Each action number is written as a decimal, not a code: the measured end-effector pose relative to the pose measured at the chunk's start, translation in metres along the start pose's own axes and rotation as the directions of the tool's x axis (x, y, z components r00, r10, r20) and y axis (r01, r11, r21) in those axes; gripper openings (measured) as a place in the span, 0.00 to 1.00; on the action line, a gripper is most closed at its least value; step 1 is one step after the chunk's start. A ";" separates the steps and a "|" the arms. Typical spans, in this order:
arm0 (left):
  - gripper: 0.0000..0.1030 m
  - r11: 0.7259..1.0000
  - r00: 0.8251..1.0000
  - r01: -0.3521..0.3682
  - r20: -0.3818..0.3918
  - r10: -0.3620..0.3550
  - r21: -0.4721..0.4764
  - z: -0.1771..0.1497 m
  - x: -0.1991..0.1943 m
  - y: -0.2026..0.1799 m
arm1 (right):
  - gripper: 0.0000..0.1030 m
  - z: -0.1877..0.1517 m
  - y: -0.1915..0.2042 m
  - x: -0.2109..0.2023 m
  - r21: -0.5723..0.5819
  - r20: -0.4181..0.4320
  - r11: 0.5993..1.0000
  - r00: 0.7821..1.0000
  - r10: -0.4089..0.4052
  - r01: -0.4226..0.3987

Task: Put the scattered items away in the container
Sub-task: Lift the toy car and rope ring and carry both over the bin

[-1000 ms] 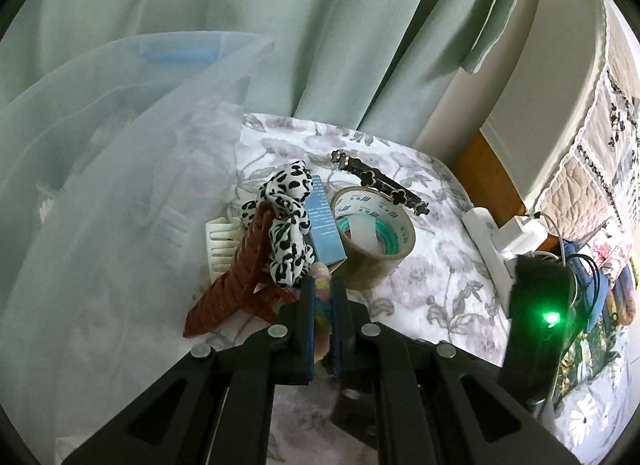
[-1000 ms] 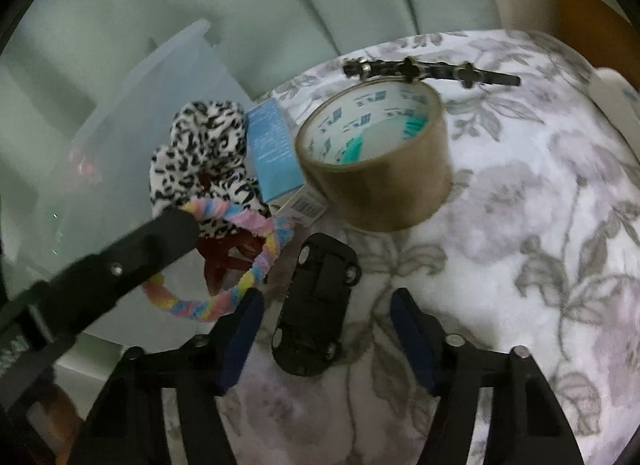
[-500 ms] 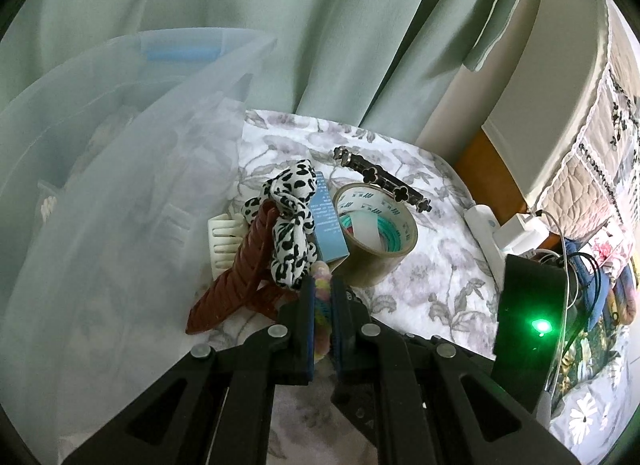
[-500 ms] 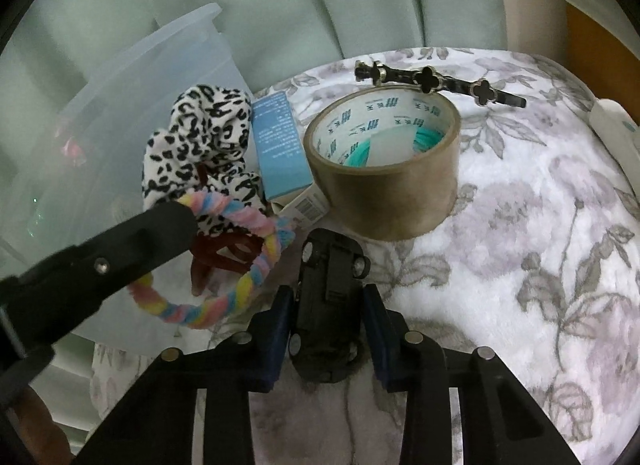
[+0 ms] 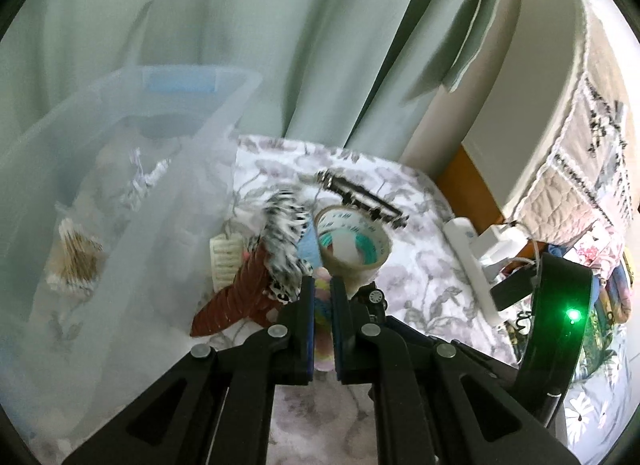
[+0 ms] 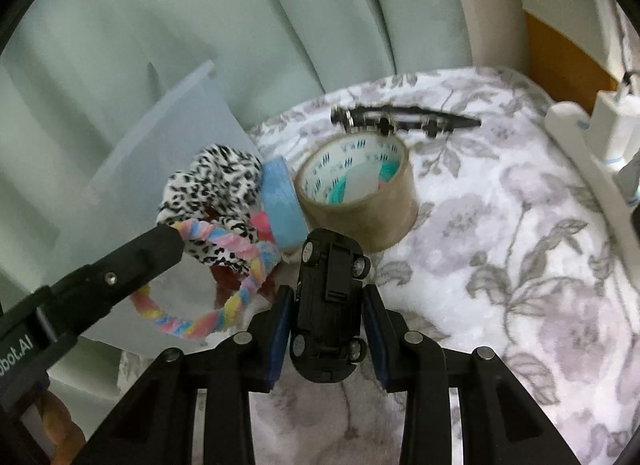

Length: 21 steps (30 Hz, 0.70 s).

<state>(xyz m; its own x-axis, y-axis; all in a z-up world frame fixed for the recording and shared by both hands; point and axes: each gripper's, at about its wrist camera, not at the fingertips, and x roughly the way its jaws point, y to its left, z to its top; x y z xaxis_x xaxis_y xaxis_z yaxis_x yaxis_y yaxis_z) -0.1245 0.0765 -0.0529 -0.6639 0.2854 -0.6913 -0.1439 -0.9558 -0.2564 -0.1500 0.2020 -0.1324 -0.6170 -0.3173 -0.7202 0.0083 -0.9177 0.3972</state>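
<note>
Your left gripper (image 5: pixel 321 297) is clamped on the pastel braided hair loop (image 6: pixel 224 307); your right gripper (image 6: pixel 326 315) is closed on the black toy car (image 6: pixel 329 305). Carry both clear over the rim of the translucent plastic bin (image 5: pixel 120 113), upper left, before releasing. The floral blanket (image 6: pixel 520 265) sits against green curtains (image 6: pixel 200 25).

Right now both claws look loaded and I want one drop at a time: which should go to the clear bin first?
Probably left. The left claw, shut on the pastel hair tie, sits right beside the clear bin. The right claw, gripping the black toy car, is farther over.
</note>
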 end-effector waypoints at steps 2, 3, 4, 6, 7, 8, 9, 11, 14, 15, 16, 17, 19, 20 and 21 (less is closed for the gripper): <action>0.07 1.000 1.000 0.005 0.019 -0.005 0.004 0.003 -0.010 -0.003 | 0.36 0.001 0.002 -0.014 -0.002 0.022 1.000 1.000 0.002 -0.002; 0.07 1.000 0.999 0.009 0.032 -0.010 0.008 0.004 -0.016 -0.005 | 0.36 0.000 0.004 -0.021 -0.003 0.032 1.000 0.999 0.002 -0.002; 0.07 1.000 0.999 0.012 0.044 -0.013 0.014 0.005 -0.022 -0.007 | 0.36 0.001 0.006 -0.029 -0.006 0.045 1.000 0.999 0.002 -0.001; 0.07 1.000 0.998 0.015 0.063 -0.016 0.022 0.007 -0.031 -0.011 | 0.36 0.001 0.011 -0.040 -0.009 0.067 1.000 0.998 0.001 -0.001; 0.07 1.000 0.997 0.017 0.073 -0.019 0.025 0.009 -0.036 -0.012 | 0.36 0.005 0.012 -0.042 -0.010 0.077 1.000 0.997 0.002 -0.001; 0.07 0.999 0.996 0.021 0.083 -0.023 0.027 0.010 -0.041 -0.014 | 0.37 0.005 0.014 -0.048 -0.012 0.089 1.000 0.996 0.001 0.000; 0.07 0.999 0.995 0.024 0.094 -0.027 0.030 0.011 -0.046 -0.016 | 0.36 0.005 0.016 -0.055 -0.015 0.103 1.000 0.995 0.001 0.001; 0.07 0.999 0.992 0.028 0.118 -0.033 0.041 0.014 -0.057 -0.020 | 0.36 0.009 0.019 -0.065 -0.022 0.125 1.000 0.992 0.001 0.002; 0.07 0.998 0.987 0.034 0.155 -0.042 0.051 0.020 -0.072 -0.026 | 0.36 0.014 0.025 -0.082 -0.027 0.162 1.000 0.987 0.006 -0.001; 0.07 0.998 0.985 0.035 0.170 -0.044 0.053 0.022 -0.078 -0.027 | 0.36 0.015 0.027 -0.087 -0.029 0.172 1.000 0.985 0.005 0.000; 0.07 0.998 0.982 0.037 0.182 -0.046 0.052 0.025 -0.083 -0.027 | 0.36 0.017 0.029 -0.094 -0.030 0.186 1.000 0.983 0.007 -0.001; 0.07 0.998 0.979 0.041 0.197 -0.051 0.051 0.028 -0.089 -0.027 | 0.36 0.019 0.031 -0.099 -0.031 0.198 0.999 0.980 0.010 -0.004; 0.07 0.998 0.971 0.053 0.232 -0.062 0.047 0.033 -0.103 -0.026 | 0.36 0.025 0.036 -0.111 -0.036 0.228 0.999 0.973 0.019 -0.011; 0.07 0.997 0.967 0.056 0.247 -0.066 0.047 0.035 -0.109 -0.026 | 0.36 0.028 0.039 -0.117 -0.040 0.246 0.999 0.969 0.023 -0.014; 0.07 0.997 0.962 0.056 0.264 -0.067 0.047 0.039 -0.116 -0.025 | 0.36 0.033 0.042 -0.124 -0.043 0.262 0.999 0.965 0.025 -0.015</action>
<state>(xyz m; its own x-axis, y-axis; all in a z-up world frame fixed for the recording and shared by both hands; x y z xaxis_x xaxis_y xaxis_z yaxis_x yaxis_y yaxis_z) -0.0724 0.0646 0.0595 -0.8228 0.3199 -0.4697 -0.2158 -0.9405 -0.2625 -0.0990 0.2103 -0.0082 -0.8012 -0.2667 -0.5357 0.0511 -0.9224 0.3828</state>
